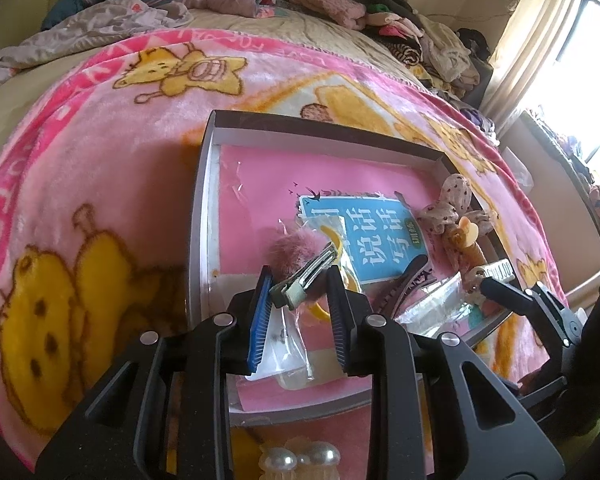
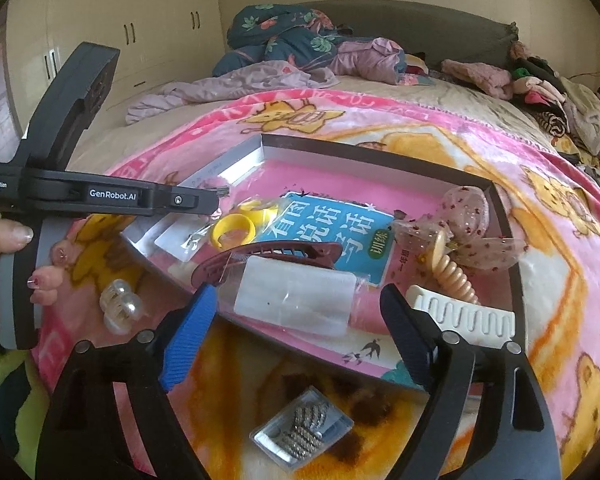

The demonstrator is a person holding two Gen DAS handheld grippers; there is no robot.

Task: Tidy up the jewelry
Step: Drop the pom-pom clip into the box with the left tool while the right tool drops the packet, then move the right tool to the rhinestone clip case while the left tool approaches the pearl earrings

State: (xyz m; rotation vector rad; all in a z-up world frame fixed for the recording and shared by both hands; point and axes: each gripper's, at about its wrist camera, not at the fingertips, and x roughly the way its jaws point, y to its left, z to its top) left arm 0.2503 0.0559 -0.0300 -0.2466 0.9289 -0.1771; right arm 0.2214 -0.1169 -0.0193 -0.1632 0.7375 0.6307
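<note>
A grey tray (image 1: 204, 200) lies on the pink blanket and holds hair accessories. In the left wrist view my left gripper (image 1: 300, 292) is shut on a metal hair clip with a pink pompom (image 1: 296, 256), held just above the tray's near corner. My right gripper (image 2: 298, 292) stands open over the tray's (image 2: 512, 280) near edge. A clear packet (image 2: 296, 300) lies flat between its fingers, untouched. A white comb clip (image 2: 464, 316) rests beside its right finger. A hand (image 2: 4, 256) holds the left gripper (image 2: 216, 200) at the left.
In the tray lie a maroon clip (image 2: 268, 252), a yellow ring (image 2: 232, 228), a dotted bow (image 2: 464, 216) and a cream spiral clip (image 2: 452, 268). On the blanket outside it sit a pearl ornament (image 2: 120, 308) and a boxed rhinestone piece (image 2: 304, 432). Clothes are heaped at the bed's far end.
</note>
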